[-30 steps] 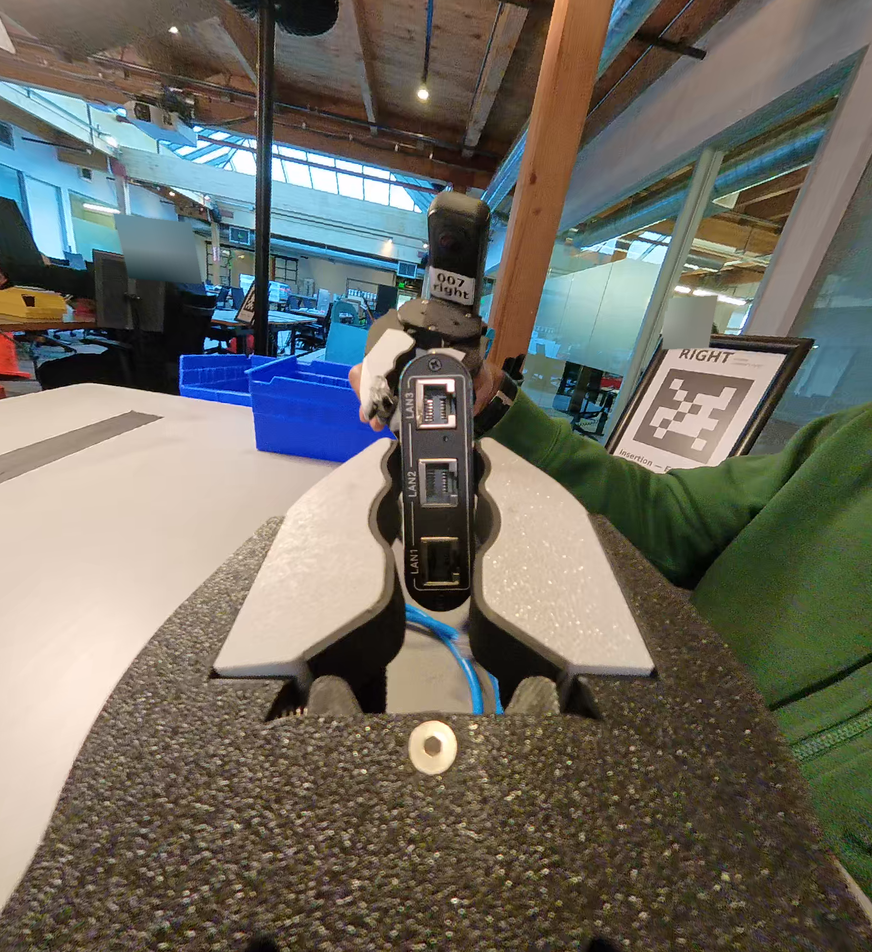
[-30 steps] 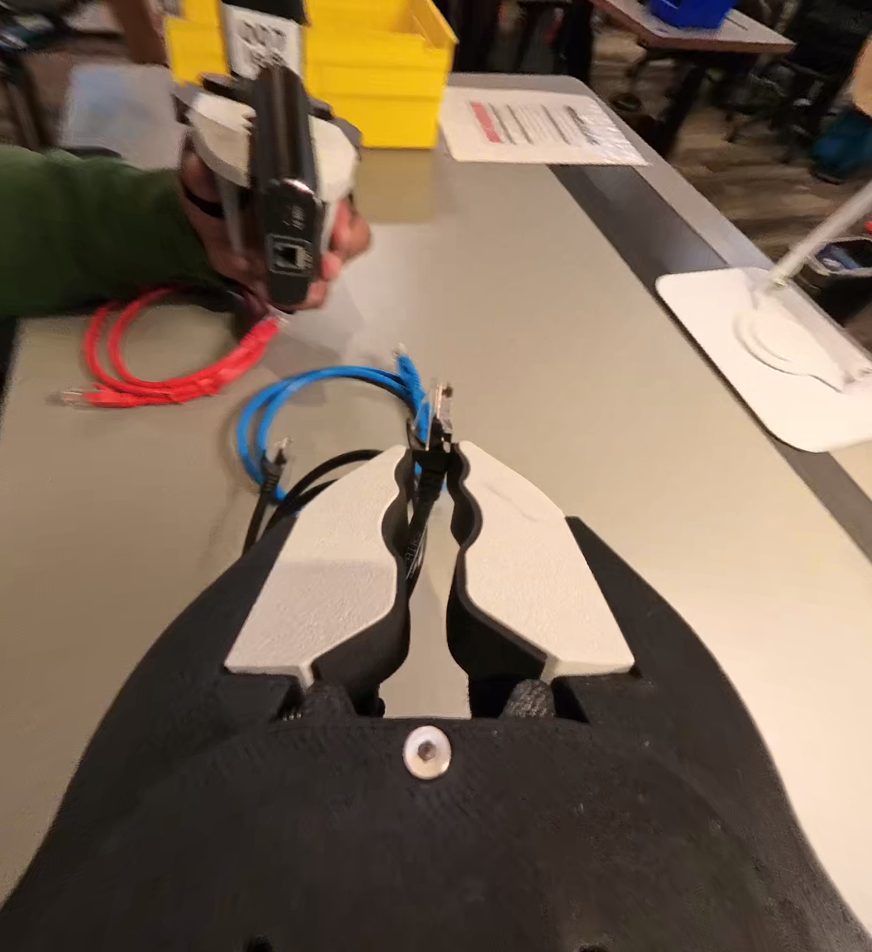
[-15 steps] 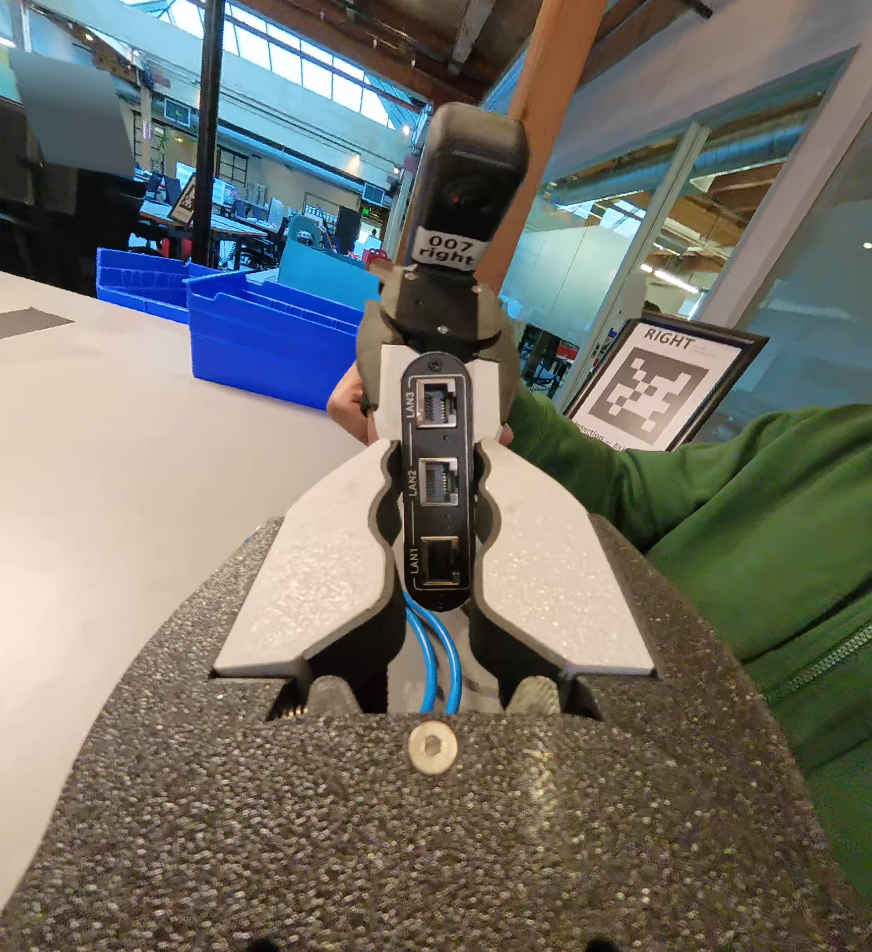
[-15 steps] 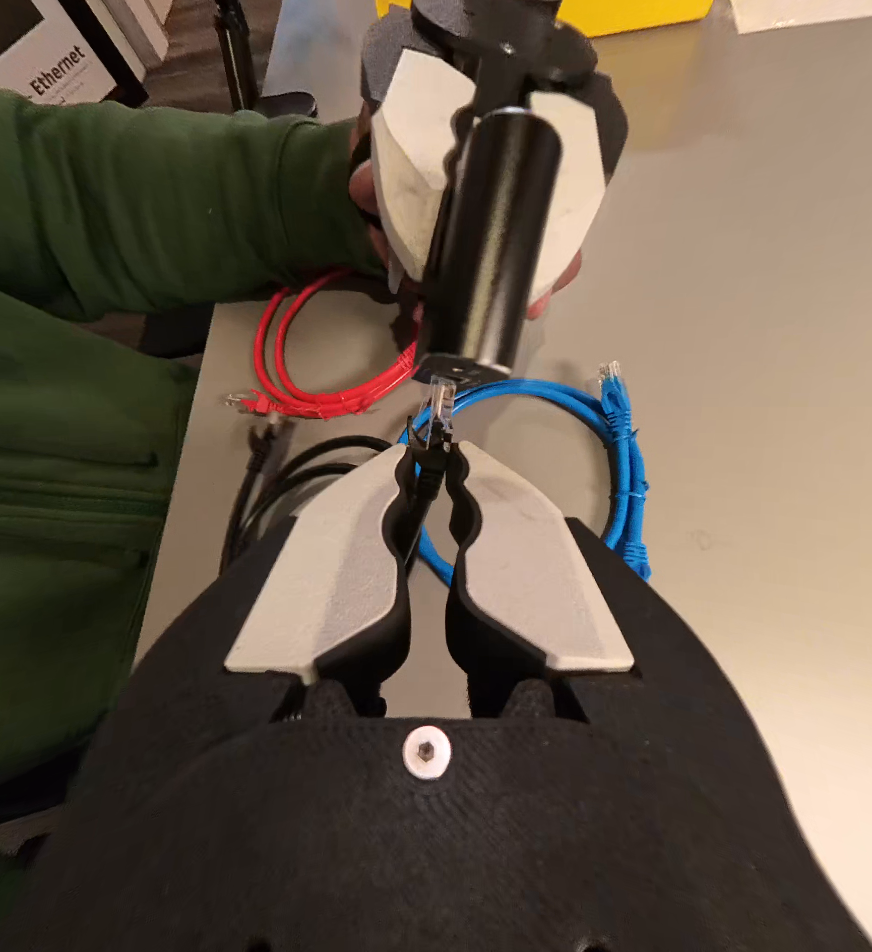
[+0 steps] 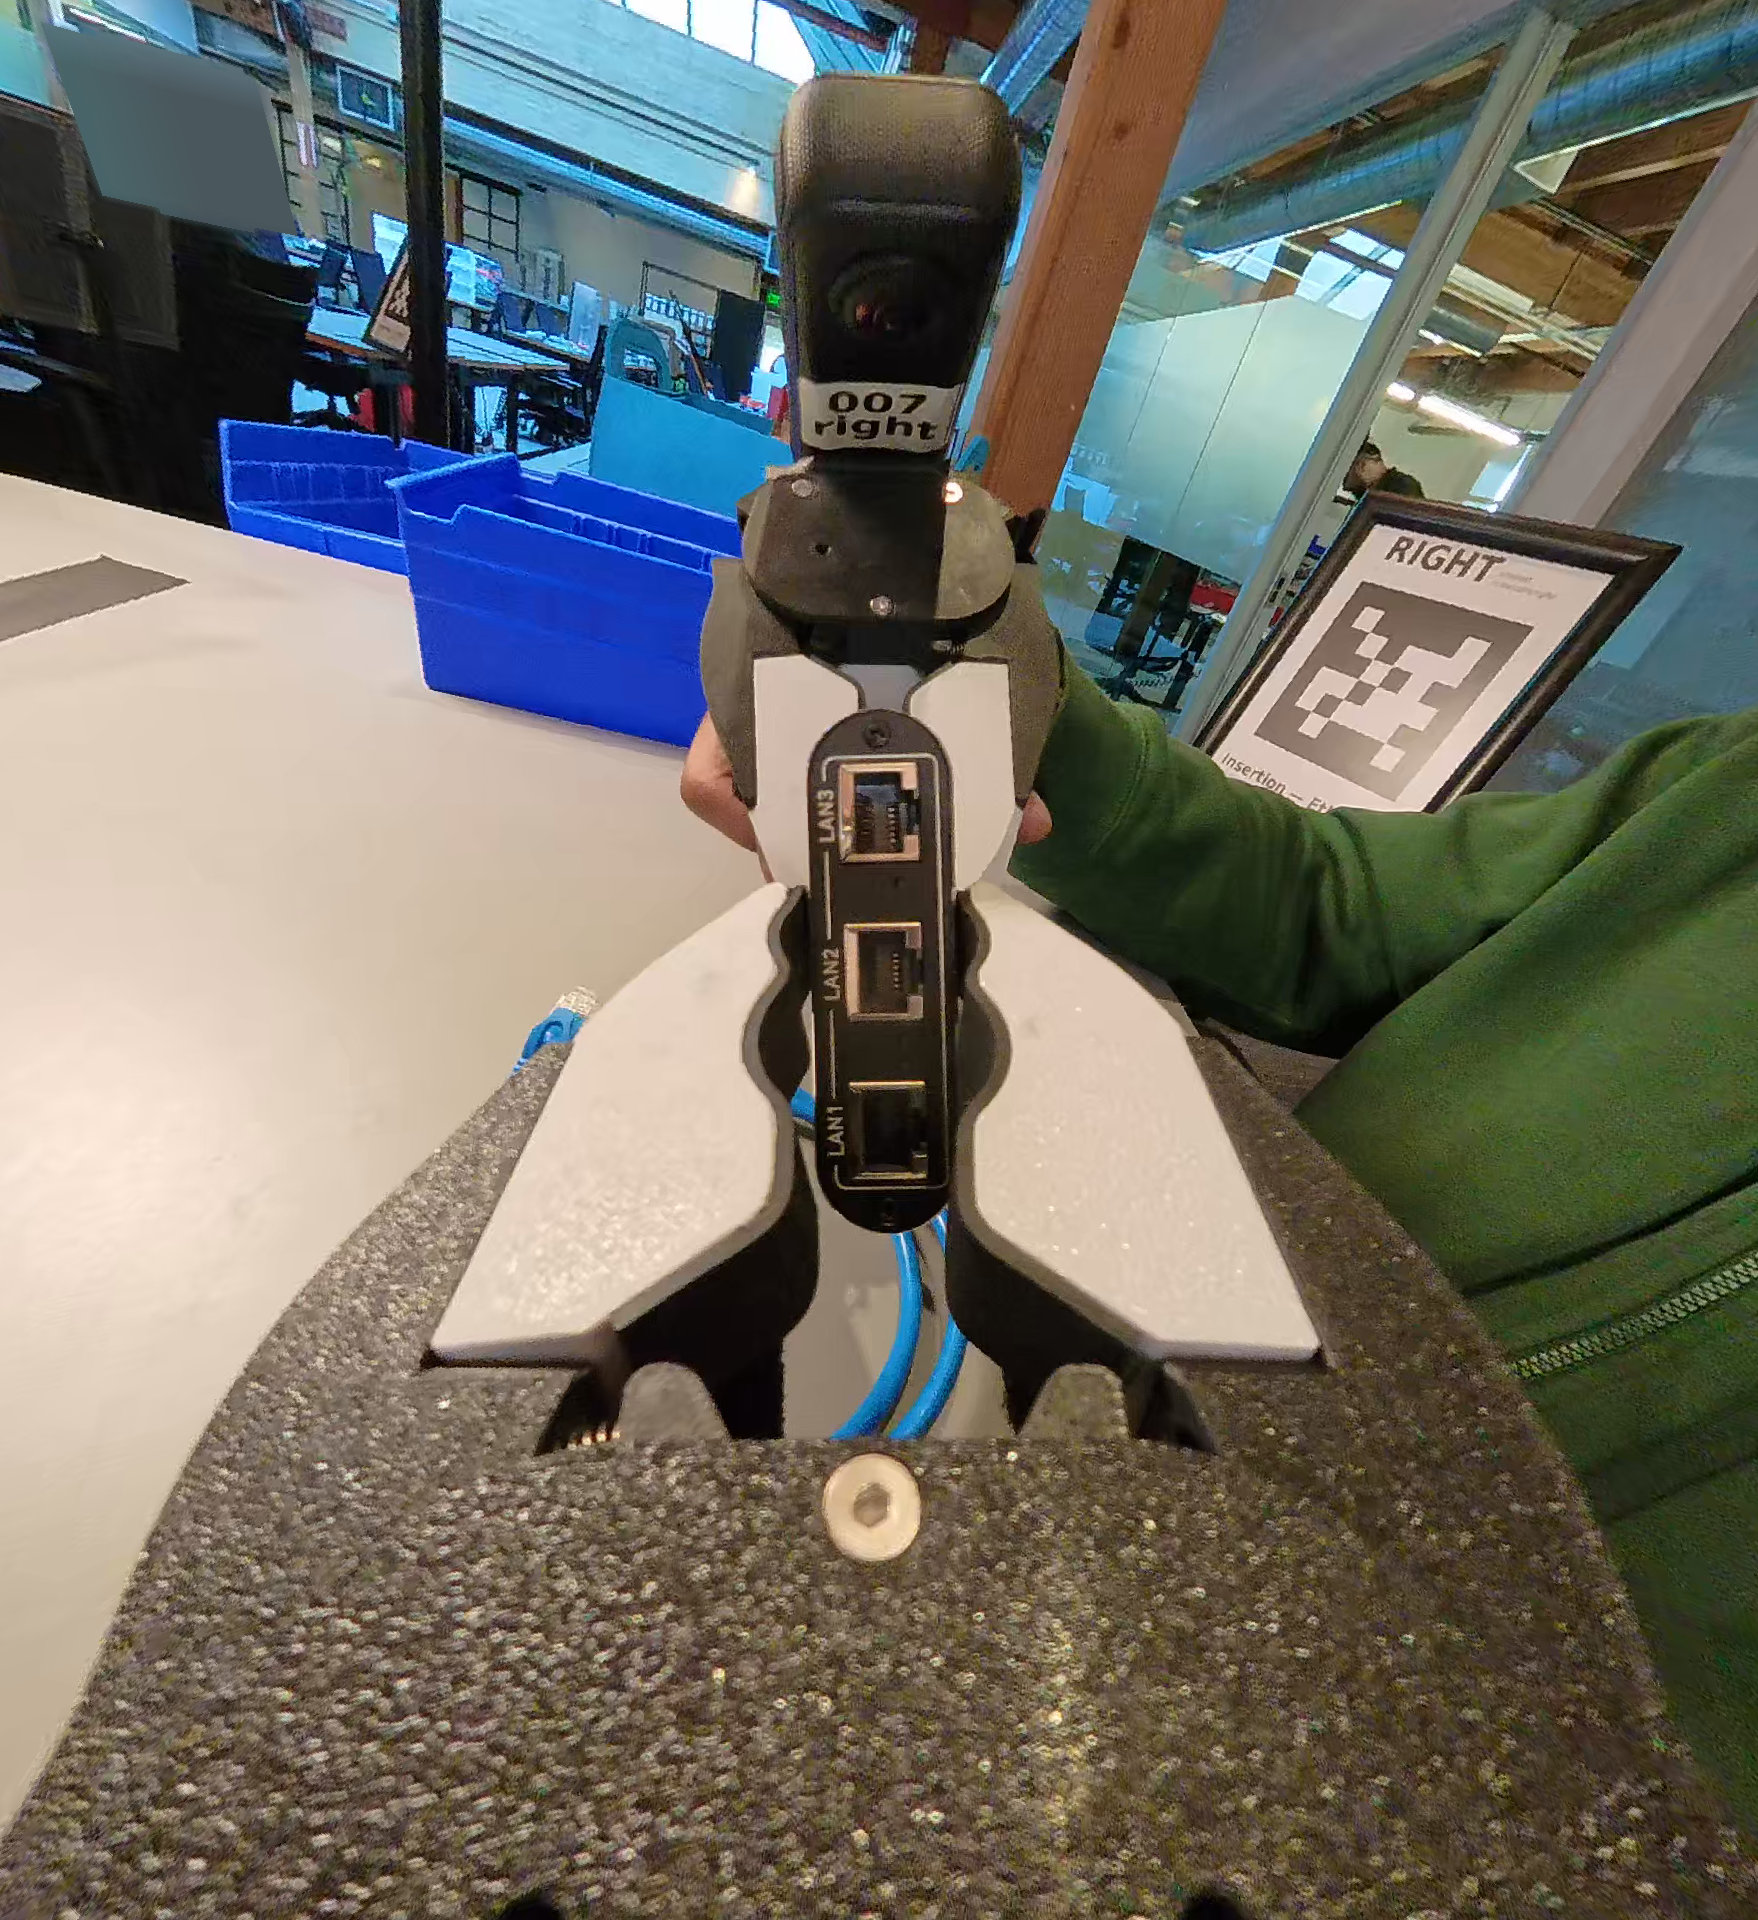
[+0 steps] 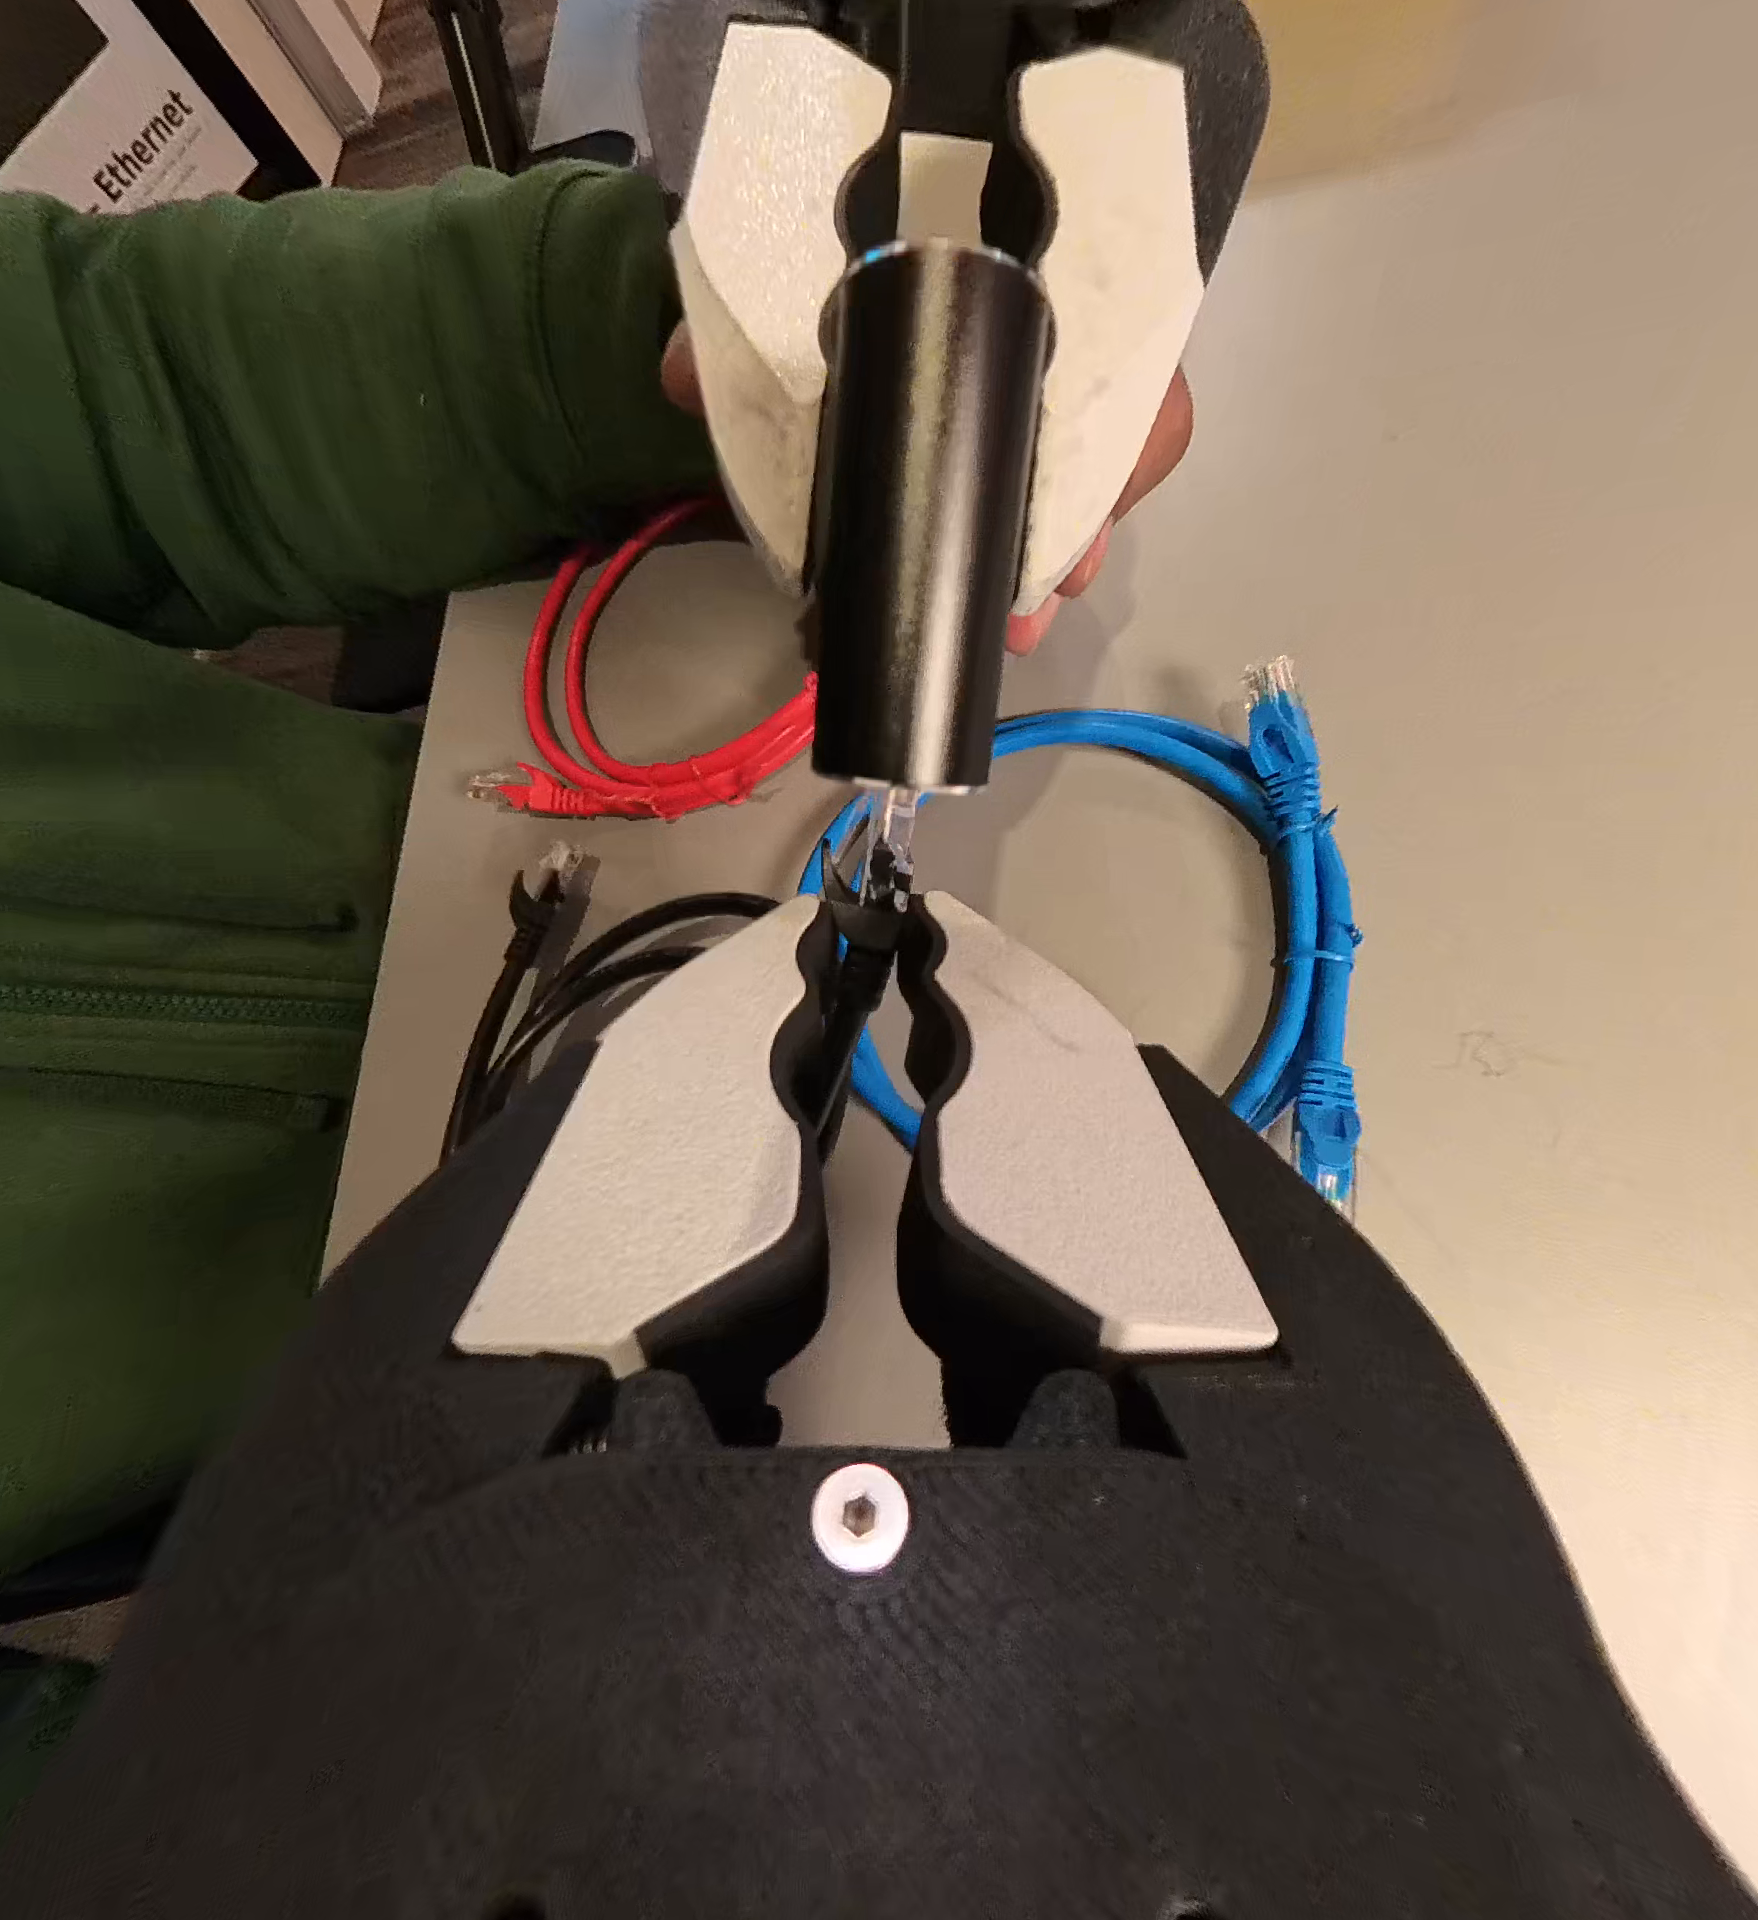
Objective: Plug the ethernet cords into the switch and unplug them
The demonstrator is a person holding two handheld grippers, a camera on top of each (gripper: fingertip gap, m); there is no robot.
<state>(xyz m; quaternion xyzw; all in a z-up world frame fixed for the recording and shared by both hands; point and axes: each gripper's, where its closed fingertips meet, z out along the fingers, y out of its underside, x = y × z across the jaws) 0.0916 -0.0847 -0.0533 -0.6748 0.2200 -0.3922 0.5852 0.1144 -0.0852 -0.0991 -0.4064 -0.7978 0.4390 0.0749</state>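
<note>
An open workshop with timber beams and glass partitions lies behind a pale grey worktop (image 6: 1477, 623), where a red ethernet cord (image 6: 636, 717) is coiled by the near edge and a blue ethernet cord (image 6: 1290, 894) loops just beside it. The left gripper (image 5: 880, 997) is clamped on the black switch (image 5: 880, 977), held off the worktop, three ports facing its own camera. The right gripper (image 6: 870, 914) pinches the black ethernet cord (image 6: 859, 966) right behind its clear plug (image 6: 890, 831), whose tip sits at the switch's end face. I'd guess the switch is light, rigid and slick-sided, so it wants a firm squeeze across its flanks; the cord is limp, best taken at the stiff boot, and the plug's latch tab looks fragile. Whether the plug has entered a port, and which one, is hidden by the switch body; the left view shows no plug
</note>
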